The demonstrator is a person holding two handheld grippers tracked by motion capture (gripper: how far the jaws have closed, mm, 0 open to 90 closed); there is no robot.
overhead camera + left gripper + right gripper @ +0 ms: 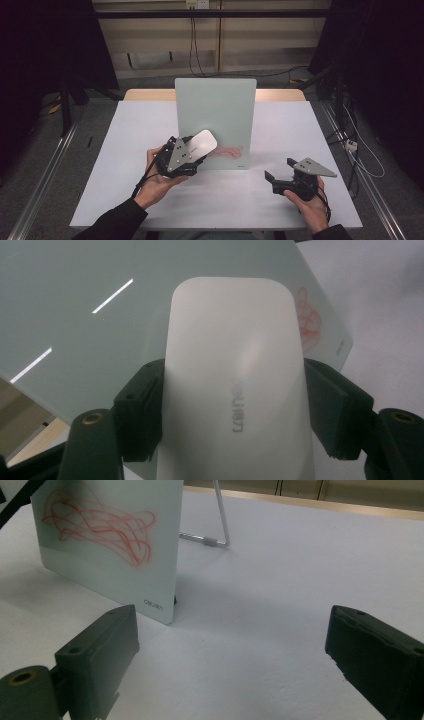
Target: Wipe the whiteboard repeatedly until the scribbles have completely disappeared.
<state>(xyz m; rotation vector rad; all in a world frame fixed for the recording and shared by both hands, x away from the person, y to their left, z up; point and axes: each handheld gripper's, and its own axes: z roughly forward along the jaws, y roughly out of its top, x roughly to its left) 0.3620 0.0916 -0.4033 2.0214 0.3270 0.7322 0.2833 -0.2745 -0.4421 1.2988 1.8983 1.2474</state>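
White table [280, 200] (grey floor around) carries an upright glass board [216, 110].

One white eraser [235, 390] shows, clamped at the high view's 8 o'clock. One upright glass drawing board [216, 107] stands at centre, carrying one patch of red scribble [227, 151] near its lower edge. One wire stand [218, 527] props it at the right gripper view's 12 o'clock. Two grippers: the left gripper [187, 152] at 8 o'clock, the right gripper [280, 170] at 4 o'clock. One white table [300, 130] bears them all.
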